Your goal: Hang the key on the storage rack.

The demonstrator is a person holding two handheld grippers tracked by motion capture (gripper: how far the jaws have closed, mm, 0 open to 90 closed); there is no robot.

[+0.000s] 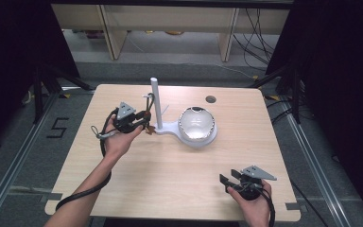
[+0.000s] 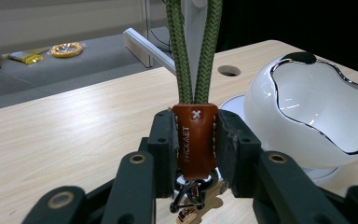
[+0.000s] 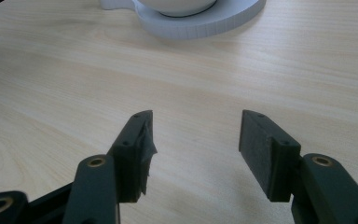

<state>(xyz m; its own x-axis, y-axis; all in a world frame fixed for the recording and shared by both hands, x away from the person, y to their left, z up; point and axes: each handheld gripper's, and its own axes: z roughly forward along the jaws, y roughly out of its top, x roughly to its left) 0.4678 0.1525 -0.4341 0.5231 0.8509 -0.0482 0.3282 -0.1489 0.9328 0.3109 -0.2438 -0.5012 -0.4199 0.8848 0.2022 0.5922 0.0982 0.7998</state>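
A: Status, high view first?

B: Left gripper (image 1: 144,122) sits just left of the white post (image 1: 155,101) on the stand (image 1: 170,128), holding a keychain strap (image 1: 147,105) right beside that post. White bowl (image 1: 196,124) rests on the stand's round base, right of the post. Right gripper (image 1: 228,180) is low at the near right corner of the bench (image 1: 170,189), well apart from the stand, fingers pointing left.

A: Left gripper view?

B: Fingers (image 2: 165,140) narrow, clamped on the brown leather tab (image 2: 196,140) of the strap. Two green braided cords (image 2: 193,51) run straight up from the tab and out of frame at the top. Metal clip and ring (image 2: 191,198) hang below the tab, between the fingers. Bowl (image 2: 317,112) to the right, touching nothing held; post base behind the cords.

A: Right gripper view?

B: Fingers (image 3: 137,154) wide apart, nothing between them, bare bench (image 3: 74,79) underneath. Stand's base edge (image 3: 205,23) at the top of frame, well clear of the fingers.
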